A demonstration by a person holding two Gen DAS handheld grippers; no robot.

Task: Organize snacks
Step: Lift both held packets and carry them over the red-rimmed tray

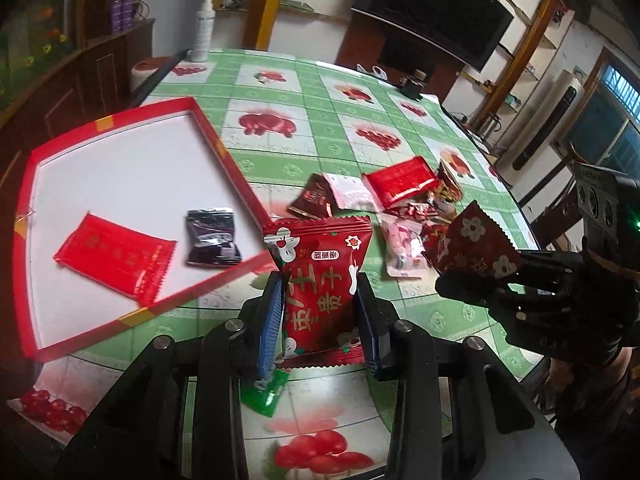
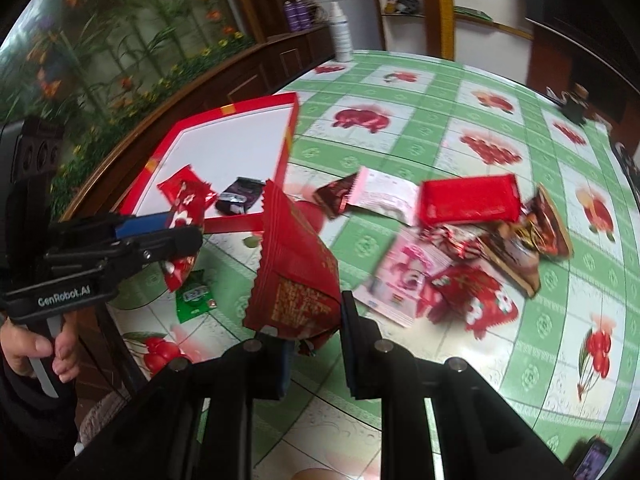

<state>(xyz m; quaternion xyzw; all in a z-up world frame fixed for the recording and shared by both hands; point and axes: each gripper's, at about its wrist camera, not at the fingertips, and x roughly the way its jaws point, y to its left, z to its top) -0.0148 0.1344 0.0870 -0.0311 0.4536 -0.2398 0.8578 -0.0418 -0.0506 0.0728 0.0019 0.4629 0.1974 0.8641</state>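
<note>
My left gripper (image 1: 318, 308) is shut on a red snack packet with flowers and gold characters (image 1: 320, 276), held above the table just right of the red tray (image 1: 224, 152). The tray holds a flat red packet (image 1: 116, 258) and a black packet (image 1: 212, 238). My right gripper (image 2: 310, 316) is shut on a dark red packet with gold print (image 2: 294, 268); it also shows in the left wrist view (image 1: 476, 248). A pile of loose snacks (image 2: 460, 232) lies on the green cloth to the right. A green packet (image 1: 266, 392) lies under the left gripper.
The table has a green checked cloth with fruit prints (image 1: 320, 92). A white bottle (image 1: 202, 28) stands at the far edge, a small dark object (image 1: 414, 84) at the far right. A phone (image 2: 592, 460) lies near the front right edge. Wooden cabinets stand to the left.
</note>
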